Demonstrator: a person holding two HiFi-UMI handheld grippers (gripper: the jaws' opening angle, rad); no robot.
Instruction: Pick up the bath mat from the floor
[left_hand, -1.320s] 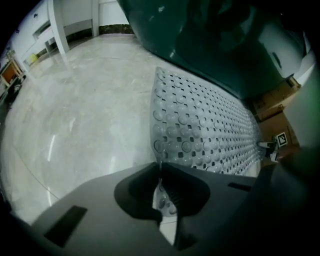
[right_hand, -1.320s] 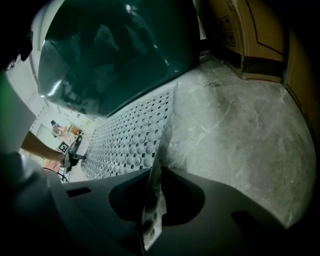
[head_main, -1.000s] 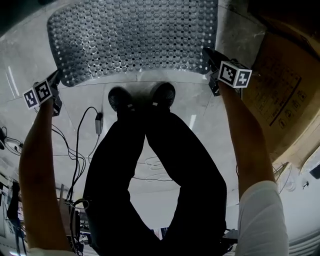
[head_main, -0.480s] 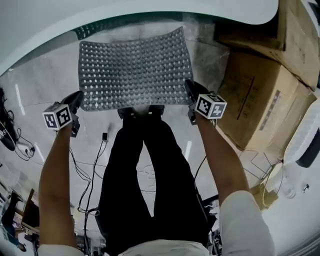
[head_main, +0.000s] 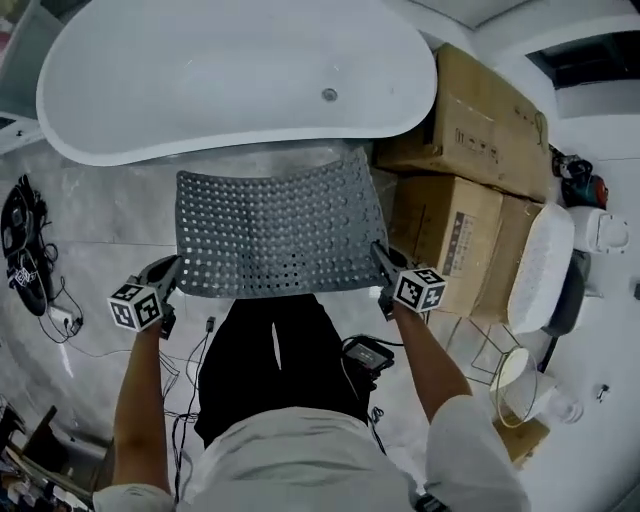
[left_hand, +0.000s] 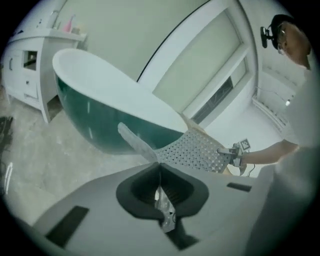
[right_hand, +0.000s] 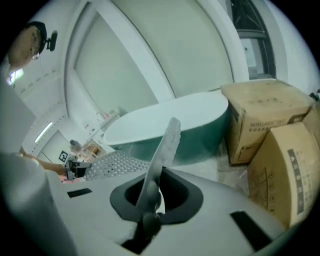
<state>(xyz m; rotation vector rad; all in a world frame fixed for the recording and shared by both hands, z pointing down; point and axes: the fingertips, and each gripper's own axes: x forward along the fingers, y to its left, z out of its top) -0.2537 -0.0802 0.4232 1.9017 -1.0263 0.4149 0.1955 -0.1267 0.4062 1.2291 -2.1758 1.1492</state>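
The left gripper (head_main: 168, 270) and right gripper (head_main: 383, 260) are each clamped tight on a near corner of the bath mat (head_main: 280, 235). A second ago it was down on the floor (head_main: 90, 215). Now it hangs stretched between them, raised before the bathtub (head_main: 230, 80) (the pickup looks done).

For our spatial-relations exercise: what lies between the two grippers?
The bath mat spans between left gripper and right gripper, each gripping a corner; head view.

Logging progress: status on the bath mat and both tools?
Left tool, right tool: each shut on a corner of the bath mat. Mat lifted, spread between them. Bathtub beyond, boxes right.
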